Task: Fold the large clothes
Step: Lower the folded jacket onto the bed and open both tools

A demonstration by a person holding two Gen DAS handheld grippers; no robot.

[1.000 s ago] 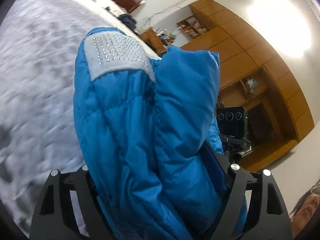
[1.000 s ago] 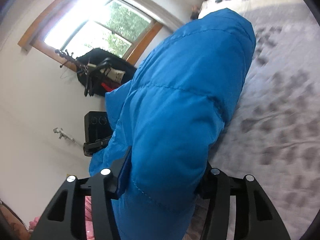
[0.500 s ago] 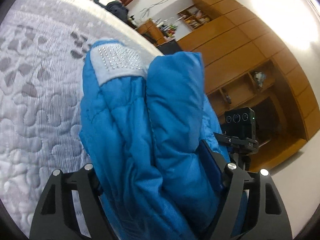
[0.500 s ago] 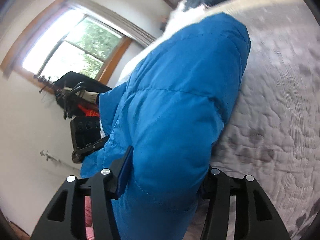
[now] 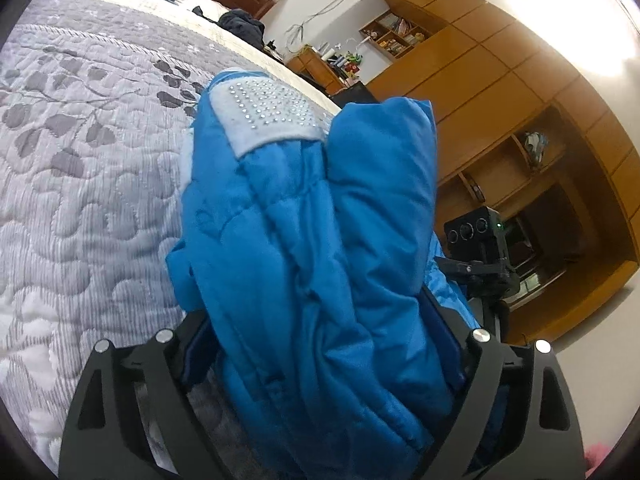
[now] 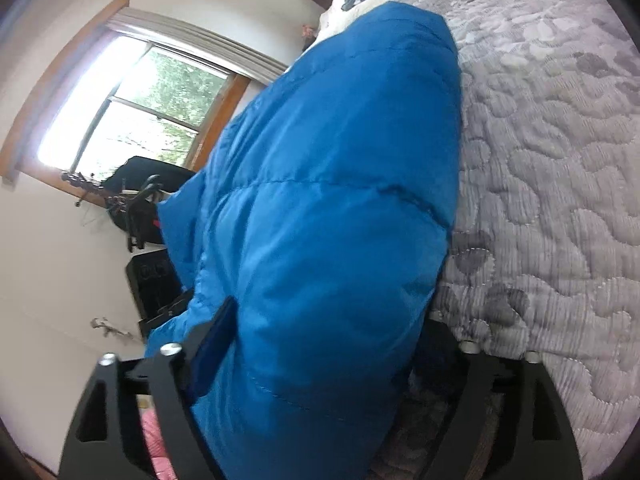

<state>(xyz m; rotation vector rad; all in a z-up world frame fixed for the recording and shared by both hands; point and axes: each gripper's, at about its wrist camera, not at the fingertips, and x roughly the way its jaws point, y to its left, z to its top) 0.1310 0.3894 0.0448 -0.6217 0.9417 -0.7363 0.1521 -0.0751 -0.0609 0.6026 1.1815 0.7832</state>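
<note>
Left wrist view: the left gripper (image 5: pixel 320 360) has its jaws clamped on a thick bunch of the blue jacket (image 5: pixel 312 240), which rises between the fingers and fills the middle of the view. A pale patch (image 5: pixel 268 114) set with small studs sits at the jacket's top. Behind and left of the jacket lies the bed (image 5: pixel 80 160) with its grey leaf-patterned quilt; right of the jacket stands a wooden cabinet (image 5: pixel 520 100). Right wrist view: the right gripper (image 6: pixel 320 368) likewise has its jaws closed on a puffy fold of the jacket (image 6: pixel 340 200), held above the bed (image 6: pixel 560 160), with a window (image 6: pixel 132 108) to the jacket's left.
</note>
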